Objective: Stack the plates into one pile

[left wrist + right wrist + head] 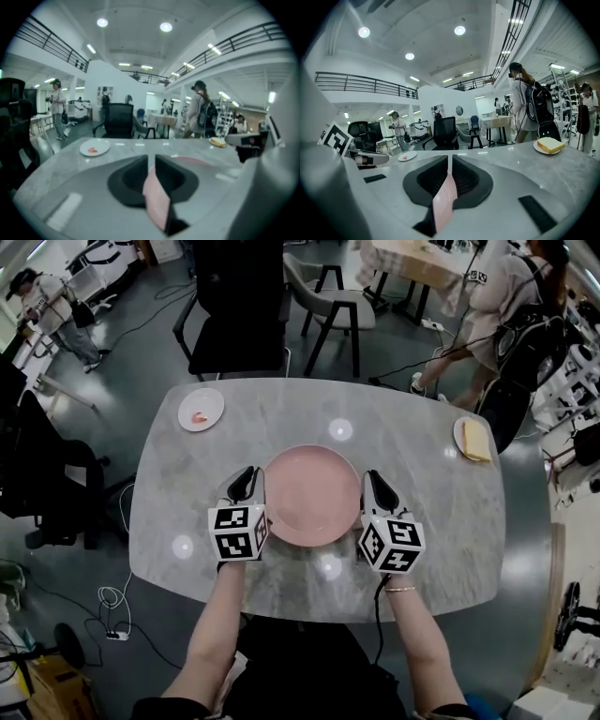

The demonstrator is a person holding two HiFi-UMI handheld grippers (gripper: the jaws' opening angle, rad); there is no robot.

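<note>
A large pink plate [312, 495] is at the middle of the grey marble table [441, 540]. My left gripper [251, 486] is shut on its left rim and my right gripper [372, 488] on its right rim. In the left gripper view the pink rim [157, 199] runs between the closed jaws of the left gripper [151, 164]. The right gripper view shows the same: pink rim [445, 199] pinched in the right gripper [450, 171]. A small white plate [201, 410] with a red bit lies at the far left. Another plate [473, 439] with a yellow slice lies at the far right.
A black office chair [239, 315] and a grey chair [333, 301] stand at the table's far side, and another black chair [47, 484] at its left. A person with a backpack [511, 306] stands beyond the far right corner. Cables [112, 601] lie on the floor.
</note>
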